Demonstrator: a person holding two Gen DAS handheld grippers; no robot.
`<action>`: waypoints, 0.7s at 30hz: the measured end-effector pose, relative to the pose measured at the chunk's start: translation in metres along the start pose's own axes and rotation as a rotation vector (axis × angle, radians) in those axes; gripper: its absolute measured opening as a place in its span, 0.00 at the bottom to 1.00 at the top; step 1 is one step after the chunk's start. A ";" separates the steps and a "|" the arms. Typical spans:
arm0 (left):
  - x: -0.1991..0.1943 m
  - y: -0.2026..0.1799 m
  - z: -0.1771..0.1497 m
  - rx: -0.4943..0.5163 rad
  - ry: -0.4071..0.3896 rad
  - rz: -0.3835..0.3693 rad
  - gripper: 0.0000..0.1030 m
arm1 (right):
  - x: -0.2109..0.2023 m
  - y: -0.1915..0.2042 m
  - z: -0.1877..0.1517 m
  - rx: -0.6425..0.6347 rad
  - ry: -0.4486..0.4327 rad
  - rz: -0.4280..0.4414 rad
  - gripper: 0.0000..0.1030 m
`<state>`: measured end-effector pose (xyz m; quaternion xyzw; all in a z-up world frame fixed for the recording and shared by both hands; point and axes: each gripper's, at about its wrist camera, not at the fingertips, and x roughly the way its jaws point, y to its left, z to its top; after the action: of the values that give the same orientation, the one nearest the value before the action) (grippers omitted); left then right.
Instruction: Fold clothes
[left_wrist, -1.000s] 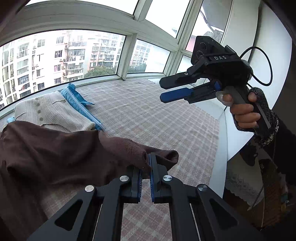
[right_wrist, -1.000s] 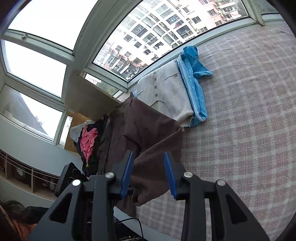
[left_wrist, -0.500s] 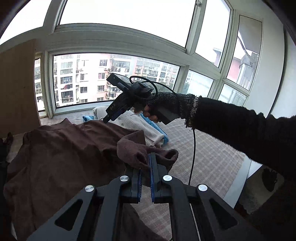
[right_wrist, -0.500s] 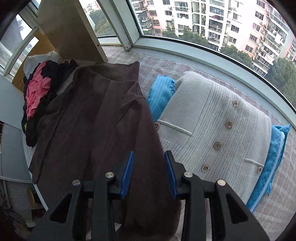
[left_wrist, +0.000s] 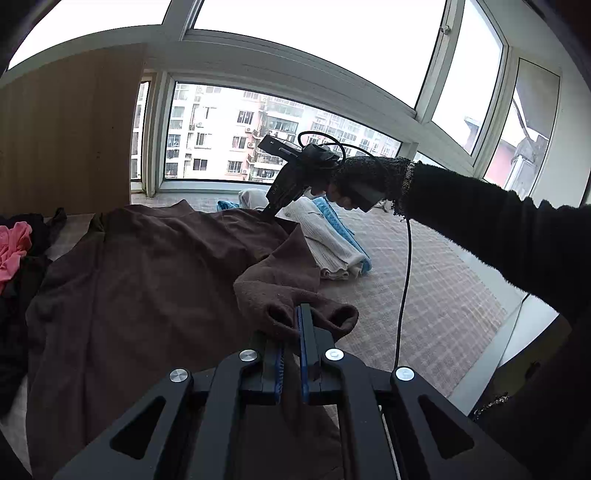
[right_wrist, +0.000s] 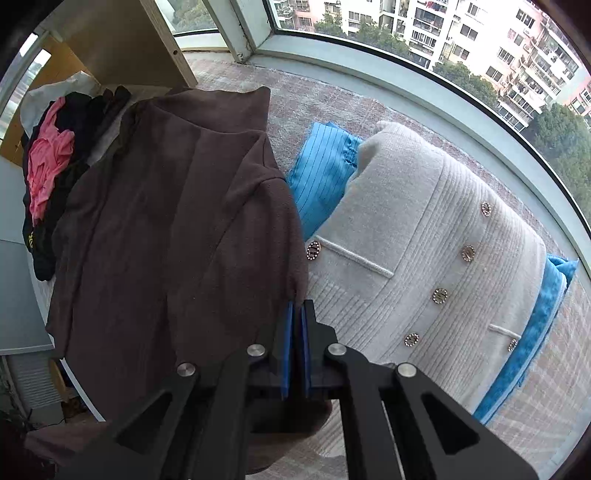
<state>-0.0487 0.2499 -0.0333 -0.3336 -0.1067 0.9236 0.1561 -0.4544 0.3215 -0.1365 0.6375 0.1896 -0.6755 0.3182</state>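
Both grippers' fingers clamped on brown top (left_wrist: 155, 280): left gripper (left_wrist: 291, 332) on cuff, right gripper (right_wrist: 297, 314) on edge.

Left tongs (left_wrist: 291, 332) pinched closed; right tongs (right_wrist: 297, 314) closed, pointing steeply down

This is a home, an enclosed balcony or sunroom high in a flat. A curved bay of windows (left_wrist: 280, 133) wraps round beyond the grippers, and through the glass stand apartment blocks (right_wrist: 480, 33) and treetops well below. Under the grippers a checked cover (left_wrist: 424, 280) lies over a wide ledge, spread like a bed. Household clothes lie on it: a brown top (right_wrist: 166, 229), a folded cream cardigan (right_wrist: 424, 251) on a blue garment (right_wrist: 321, 177), and off to the left a heap of pink and black laundry (right_wrist: 51, 166) beside a wooden panel (left_wrist: 66, 129).
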 end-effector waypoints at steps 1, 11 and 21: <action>-0.002 0.003 -0.005 -0.013 0.003 0.001 0.06 | -0.004 0.005 0.002 -0.002 -0.008 -0.005 0.05; -0.006 0.058 -0.087 -0.228 0.124 0.091 0.06 | -0.016 0.083 0.056 0.003 -0.111 -0.157 0.28; -0.010 0.069 -0.107 -0.240 0.155 0.105 0.06 | -0.055 0.071 -0.041 -0.022 -0.247 -0.108 0.32</action>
<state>0.0128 0.1920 -0.1288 -0.4253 -0.1863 0.8826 0.0743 -0.3772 0.3071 -0.0767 0.5346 0.1904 -0.7631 0.3092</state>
